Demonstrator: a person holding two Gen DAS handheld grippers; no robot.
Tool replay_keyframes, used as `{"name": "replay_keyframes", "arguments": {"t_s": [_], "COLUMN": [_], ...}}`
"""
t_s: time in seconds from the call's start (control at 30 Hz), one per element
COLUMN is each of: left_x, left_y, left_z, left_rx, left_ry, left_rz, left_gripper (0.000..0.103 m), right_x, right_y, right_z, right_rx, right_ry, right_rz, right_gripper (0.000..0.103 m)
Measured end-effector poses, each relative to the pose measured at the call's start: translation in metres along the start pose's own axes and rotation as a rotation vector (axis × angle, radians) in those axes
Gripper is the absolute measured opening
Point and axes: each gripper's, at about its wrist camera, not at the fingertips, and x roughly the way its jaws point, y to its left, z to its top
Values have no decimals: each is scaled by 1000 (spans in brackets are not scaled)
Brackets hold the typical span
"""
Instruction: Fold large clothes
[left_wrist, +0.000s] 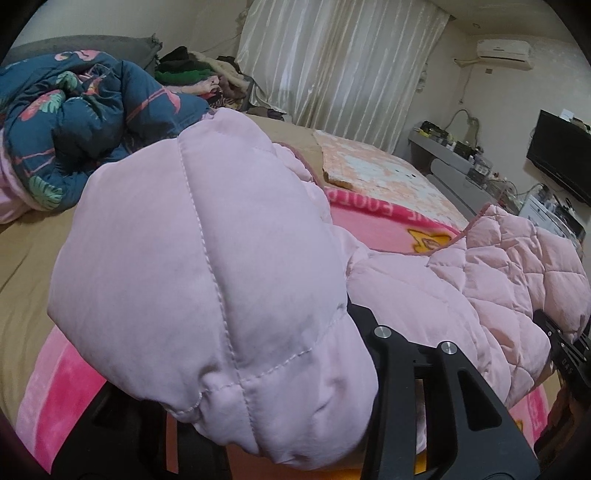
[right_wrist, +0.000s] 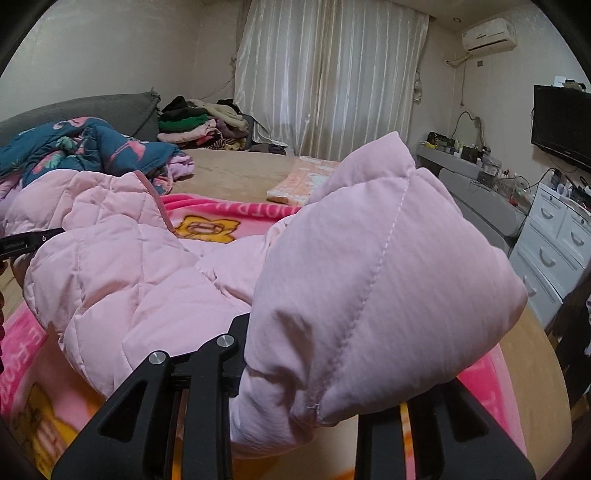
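Left wrist view: both grippers, left gripper (left_wrist: 295, 369) and right gripper (right_wrist: 295, 376), fingers gripping pink jacket (left_wrist: 207, 258) above bed (left_wrist: 33, 258); folding barely beginning.

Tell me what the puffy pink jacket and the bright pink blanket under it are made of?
The pink quilted jacket looks like smooth, thin woven fabric, perhaps nylon or polyester, over soft padding: stitched seams split it into puffy panels with a faint sheen. The pink printed blanket looks like plush fleece: its surface is fuzzy and matte, with a cartoon print.
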Motion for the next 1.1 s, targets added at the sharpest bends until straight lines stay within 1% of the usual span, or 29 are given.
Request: {"name": "replay_keyframes", "arguments": {"t_s": [0.07, 0.2, 0.33, 0.47, 0.53, 0.63, 0.67, 0.73, 0.77, 0.8, 0.83, 0.87, 0.9, 0.93, 0.97, 1.0, 1.03, 1.1], "left_x": [-14, -34, -46, -44, -41, -37, -36, -34, -34, -34, -34, -35, -36, -37, -41, -46, -52, -64], "left_y": [1, -1, -1, 9, 18, 29, 32, 41, 44, 48, 53, 56, 61, 62, 65, 67, 70, 74], "left_z": [-14, -42, -65, -85, -95, -107, -110, -117, -119, -122, -125, -127, -127, -129, -130, -131, -131, -133], "left_rx": [8, 33, 38, -4, -41, -85, -98, -130, -144, -165, -191, -207, -222, -228, -233, -226, -216, -210], "left_ry": [2, 5, 8, 33, 56, 76, 78, 83, 83, 84, 90, 97, 110, 119, 132, 135, 132, 141], "left_rz": [-3, 7, 23, 34, 31, 21, 18, 6, -1, -12, -22, -25, -26, -27, -25, -2, 13, 8], "left_gripper": [31, 32, 33, 38, 39, 44, 47, 50, 54, 58, 60, 68, 74, 76, 85, 94, 94, 94], "right_x": [-12, -36, -47, -46, -41, -31, -30, -29, -29, -29, -30, -32, -34, -37, -43, -48, -55, -68], "right_y": [3, 5, 1, -4, -9, -22, -26, -32, -34, -38, -42, -46, -52, -55, -61, -64, -69, -77], "right_z": [-10, -42, -71, -97, -108, -122, -127, -134, -135, -139, -142, -146, -151, -155, -159, -162, -167, -173], "right_rx": [4, 30, 97, 182, 251, 372, 411, 480, 503, 538, 569, 603, 650, 682, 717, 738, 770, 818], "right_ry": [6, 28, 71, 116, 147, 188, 196, 209, 215, 228, 239, 249, 261, 268, 278, 281, 284, 289], "right_rz": [5, 12, 10, 12, 22, 47, 63, 84, 88, 93, 90, 88, 100, 107, 96, 83, 78, 73], "right_gripper": [25, 25, 26, 29, 32, 39, 44, 50, 57, 67, 73, 84, 89, 91, 95, 99, 99, 99]}}
